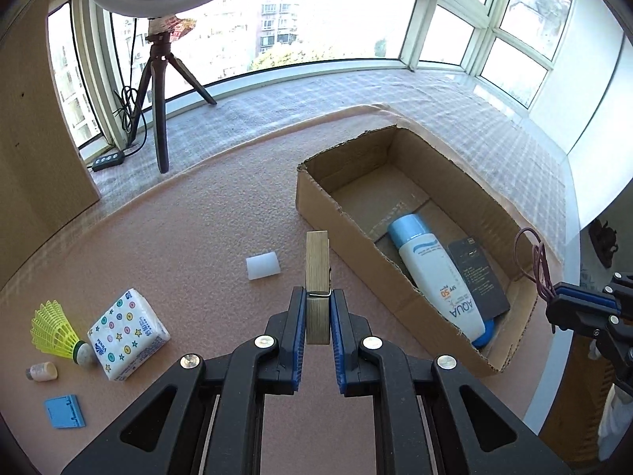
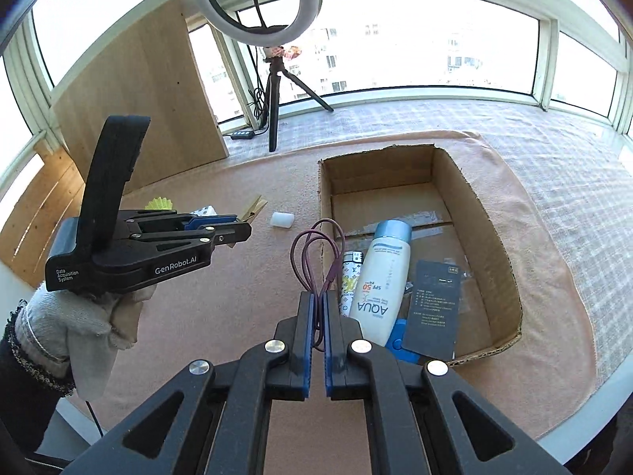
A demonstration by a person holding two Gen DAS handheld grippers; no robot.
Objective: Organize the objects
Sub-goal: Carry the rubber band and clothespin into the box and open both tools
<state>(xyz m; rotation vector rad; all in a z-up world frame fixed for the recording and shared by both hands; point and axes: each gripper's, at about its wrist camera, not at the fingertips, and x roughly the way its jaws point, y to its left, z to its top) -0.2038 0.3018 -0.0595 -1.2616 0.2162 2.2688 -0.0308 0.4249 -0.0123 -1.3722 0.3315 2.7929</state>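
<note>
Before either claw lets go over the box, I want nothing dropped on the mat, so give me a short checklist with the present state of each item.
1. Left claw shut on the clothespin: ok, held upright between the pads.
2. Right claw shut on the hair tie: ok, loops stick out in front.
3. Clothespin above the box: not ok, it is short of the near wall.
4. Hair tie above the box opening: cannot tell, it hangs about at the box edge.
5. Free floor in the box: ok, the far half is bare; the lotion bottle and dark card fill the near end.
</note>
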